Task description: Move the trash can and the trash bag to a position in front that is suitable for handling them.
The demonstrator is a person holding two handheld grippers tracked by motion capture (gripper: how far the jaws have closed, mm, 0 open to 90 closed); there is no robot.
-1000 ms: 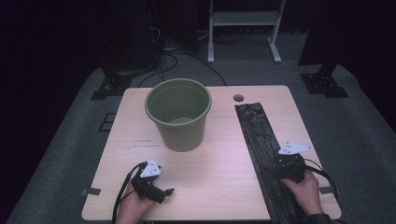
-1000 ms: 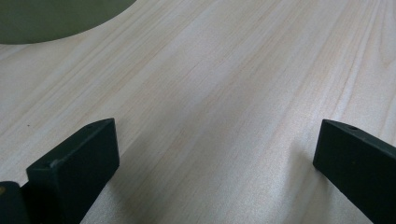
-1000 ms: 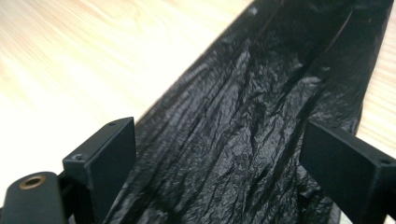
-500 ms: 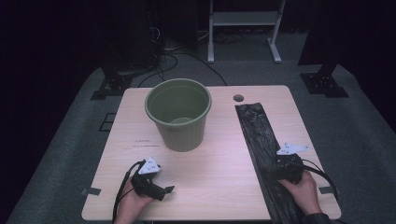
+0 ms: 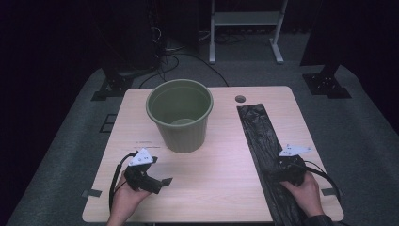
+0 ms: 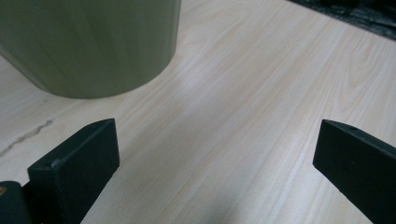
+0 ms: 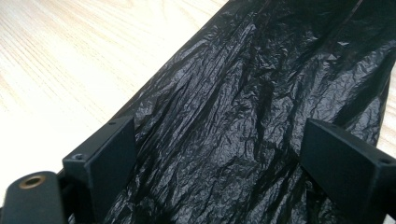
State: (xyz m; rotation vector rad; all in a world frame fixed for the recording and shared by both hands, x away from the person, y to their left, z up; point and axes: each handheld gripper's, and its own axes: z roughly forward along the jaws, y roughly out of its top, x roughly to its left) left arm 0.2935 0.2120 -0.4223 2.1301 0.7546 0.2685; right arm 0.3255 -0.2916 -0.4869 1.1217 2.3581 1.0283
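A green bucket (image 5: 180, 114) is standing upright on the far middle of the light wooden desk (image 5: 221, 174), its mouth open toward the camera above. A black plastic bag (image 5: 263, 141) is lying flat as a long strip down the right side of the desk, running from near the far edge to the near edge, well apart from the bucket. A small round hole (image 5: 240, 99) is showing in the desk just beyond the far end of the bag.

I am holding the left gripper (image 5: 157, 181) low over the near left part of the desk, nearer than the bucket and apart from it. In the left gripper view its jaws are standing wide apart with only bare wood between them, and the bucket's wall (image 6: 88, 42) is rising at the upper left. The left gripper (image 6: 215, 163) is released and grasping nothing.

I am holding the right gripper (image 5: 288, 165) over the near part of the bag, my hand (image 5: 306, 190) behind it. In the right gripper view the jaws are likewise spread wide, one on each side of the wrinkled black plastic (image 7: 261, 107); the right gripper (image 7: 219, 163) is released, and I cannot tell whether the jaws are touching the bag.
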